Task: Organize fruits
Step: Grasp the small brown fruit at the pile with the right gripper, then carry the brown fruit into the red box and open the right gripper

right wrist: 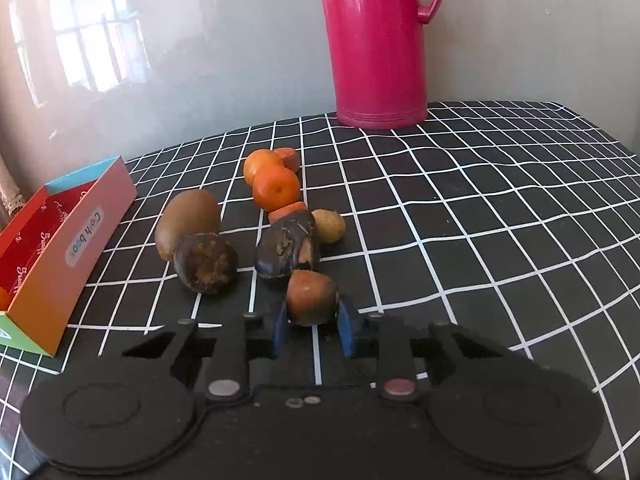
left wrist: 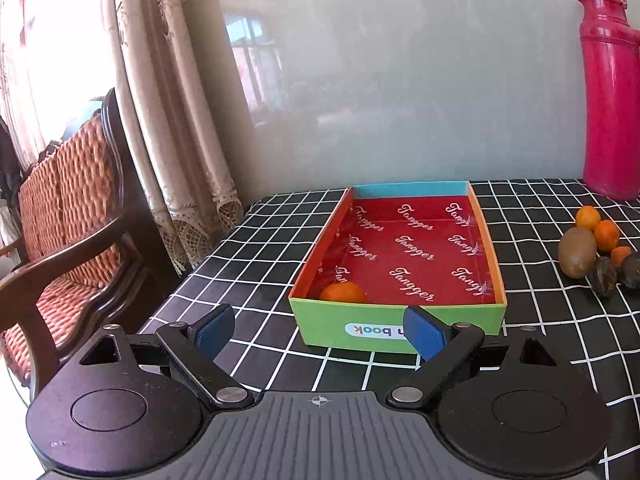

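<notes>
Blue pads of my right gripper sit close together, clamped on a small brownish-orange fruit just off the fruit pile at 12 o'clock. My left gripper hangs spread wide with nothing between its pads, facing the colourful box, where one orange lies in the near-left corner. Black grid-patterned tablecloth covers the table; a pink thermos stands by the glossy wall at 1 o'clock. A wooden chair and curtain sit at my left's 10 o'clock. Two dark fruits are hard to identify
</notes>
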The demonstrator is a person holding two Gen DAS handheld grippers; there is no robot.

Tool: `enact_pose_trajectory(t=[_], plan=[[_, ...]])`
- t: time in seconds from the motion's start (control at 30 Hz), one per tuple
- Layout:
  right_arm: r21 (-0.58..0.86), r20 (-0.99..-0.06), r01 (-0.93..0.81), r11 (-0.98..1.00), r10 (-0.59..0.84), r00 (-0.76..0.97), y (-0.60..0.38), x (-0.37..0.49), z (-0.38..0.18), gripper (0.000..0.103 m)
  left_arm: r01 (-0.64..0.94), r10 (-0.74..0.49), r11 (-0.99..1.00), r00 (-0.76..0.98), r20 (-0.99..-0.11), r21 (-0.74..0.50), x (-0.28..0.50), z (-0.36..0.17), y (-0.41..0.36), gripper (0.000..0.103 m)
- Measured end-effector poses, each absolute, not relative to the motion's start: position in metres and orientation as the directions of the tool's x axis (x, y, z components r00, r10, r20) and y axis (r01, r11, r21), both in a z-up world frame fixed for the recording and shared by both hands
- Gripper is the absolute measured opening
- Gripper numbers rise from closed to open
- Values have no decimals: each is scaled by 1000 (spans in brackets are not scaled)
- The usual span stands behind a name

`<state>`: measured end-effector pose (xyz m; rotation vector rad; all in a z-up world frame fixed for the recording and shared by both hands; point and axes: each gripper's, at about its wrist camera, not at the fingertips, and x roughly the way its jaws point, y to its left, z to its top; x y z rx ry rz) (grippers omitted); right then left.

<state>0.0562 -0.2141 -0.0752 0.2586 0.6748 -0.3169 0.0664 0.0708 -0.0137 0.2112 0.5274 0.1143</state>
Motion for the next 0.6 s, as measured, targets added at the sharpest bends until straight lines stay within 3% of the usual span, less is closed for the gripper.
enact_pose_trajectory(t=[0.23, 0.6], plan=[[162, -608, 300, 940, -144, 781, -200, 54, -65, 25, -90, 187, 972, 854, -486, 215, 65, -12, 85, 91], [196, -526, 25, 980, 84, 846, -126, 83, -23, 25, -222, 291, 956, 813, -504, 194, 57, -17, 128, 91]])
